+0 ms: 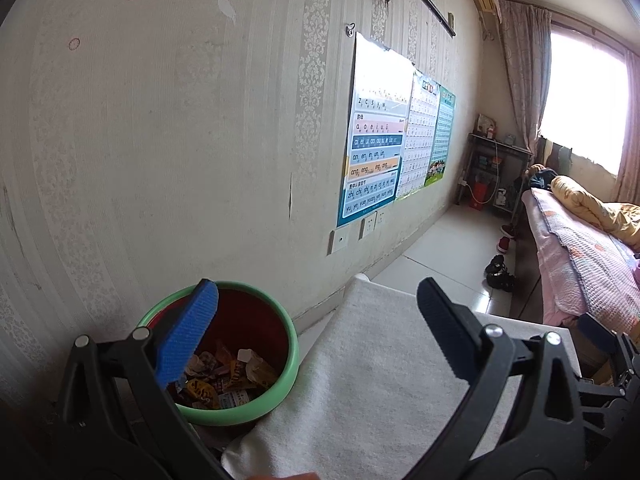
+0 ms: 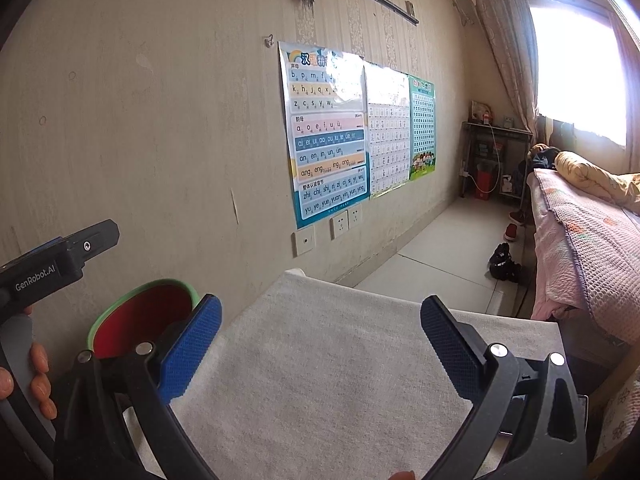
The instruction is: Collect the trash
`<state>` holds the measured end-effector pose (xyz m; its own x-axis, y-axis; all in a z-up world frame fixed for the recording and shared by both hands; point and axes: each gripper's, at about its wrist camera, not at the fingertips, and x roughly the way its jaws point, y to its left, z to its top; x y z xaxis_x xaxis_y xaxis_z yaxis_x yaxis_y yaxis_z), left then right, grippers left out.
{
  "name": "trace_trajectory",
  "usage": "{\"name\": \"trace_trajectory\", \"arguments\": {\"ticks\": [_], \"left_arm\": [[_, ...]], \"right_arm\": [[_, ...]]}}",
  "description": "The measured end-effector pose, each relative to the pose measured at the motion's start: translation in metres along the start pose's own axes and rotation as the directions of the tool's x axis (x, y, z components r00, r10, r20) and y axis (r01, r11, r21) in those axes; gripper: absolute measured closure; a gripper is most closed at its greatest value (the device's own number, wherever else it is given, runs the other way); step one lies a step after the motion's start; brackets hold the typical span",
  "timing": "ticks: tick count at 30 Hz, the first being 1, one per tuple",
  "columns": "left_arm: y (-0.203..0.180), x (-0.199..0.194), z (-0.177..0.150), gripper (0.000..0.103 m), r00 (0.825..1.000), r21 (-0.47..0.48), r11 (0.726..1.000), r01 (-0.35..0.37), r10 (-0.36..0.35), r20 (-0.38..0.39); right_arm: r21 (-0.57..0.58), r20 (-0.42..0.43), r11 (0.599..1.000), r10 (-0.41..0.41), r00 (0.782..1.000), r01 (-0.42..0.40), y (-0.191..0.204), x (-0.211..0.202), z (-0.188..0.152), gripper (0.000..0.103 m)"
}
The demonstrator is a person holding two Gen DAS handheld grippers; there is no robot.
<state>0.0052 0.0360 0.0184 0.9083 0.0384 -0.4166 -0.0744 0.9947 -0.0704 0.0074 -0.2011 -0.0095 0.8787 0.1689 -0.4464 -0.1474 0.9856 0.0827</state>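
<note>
Trash, all snack wrappers, sits in the green bin left of the white table; only the left wrist view looks inside. Left gripper and right gripper gape wide, holding nothing.

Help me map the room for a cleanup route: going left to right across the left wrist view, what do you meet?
Green-rimmed bin holding wrappers → white cloth-covered table → wall posters → metal shelf → bed → window.
</note>
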Motion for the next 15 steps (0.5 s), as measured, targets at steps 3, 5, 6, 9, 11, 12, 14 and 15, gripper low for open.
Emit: {"name": "trace_trajectory", "arguments": {"ticks": [3, 5, 6, 9, 11, 12, 14, 15], "left_arm": [[-0.0003, -0.0007, 0.0006, 0.005, 1.0, 0.002, 1.0, 0.001, -0.001, 0.001], [-0.0007, -0.0011, 0.0008, 0.005, 1.0, 0.004, 1.0, 0.003, -0.003, 0.0], [-0.0007, -0.0012, 0.0004, 0.005, 1.0, 0.005, 1.0, 0.004, -0.004, 0.0], [-0.0005, -0.0012, -0.0001, 0.005, 1.0, 0.008, 1.0, 0.004, -0.004, -0.001], [-0.0001, -0.0012, -0.0007, 0.005, 1.0, 0.008, 1.0, 0.003, -0.003, -0.002], [-0.0001, -0.0012, -0.0006, 0.005, 1.0, 0.008, 1.0, 0.003, -0.003, -0.002], [0.0004, -0.0008, -0.0009, 0.005, 1.0, 0.008, 1.0, 0.004, -0.004, -0.004], [0.0004, -0.0006, -0.001, 0.005, 1.0, 0.009, 1.0, 0.005, -0.005, -0.006]], "right_arm": [[-0.002, -0.006, 1.0, 0.001, 1.0, -0.001, 0.0006, 0.0009, -0.0016, 0.007], [-0.003, -0.011, 1.0, 0.0, 1.0, 0.0, 0.0008, 0.0016, -0.0023, 0.007], [-0.003, -0.014, 1.0, -0.001, 1.0, 0.001, 0.0009, 0.0023, -0.0017, 0.007], [0.002, -0.024, 1.0, -0.001, 1.0, 0.001, 0.0, 0.0046, -0.0024, 0.007], [0.003, -0.027, 1.0, -0.002, 1.0, 0.002, -0.0002, 0.0051, -0.0035, 0.007], [0.003, -0.028, 1.0, -0.003, 1.0, 0.003, 0.0, 0.0052, -0.0039, 0.007], [0.004, -0.03, 1.0, -0.002, 1.0, 0.002, -0.0002, 0.0057, -0.0042, 0.007], [0.005, -0.032, 1.0, -0.002, 0.999, 0.002, -0.0002, 0.0058, -0.0042, 0.007]]}}
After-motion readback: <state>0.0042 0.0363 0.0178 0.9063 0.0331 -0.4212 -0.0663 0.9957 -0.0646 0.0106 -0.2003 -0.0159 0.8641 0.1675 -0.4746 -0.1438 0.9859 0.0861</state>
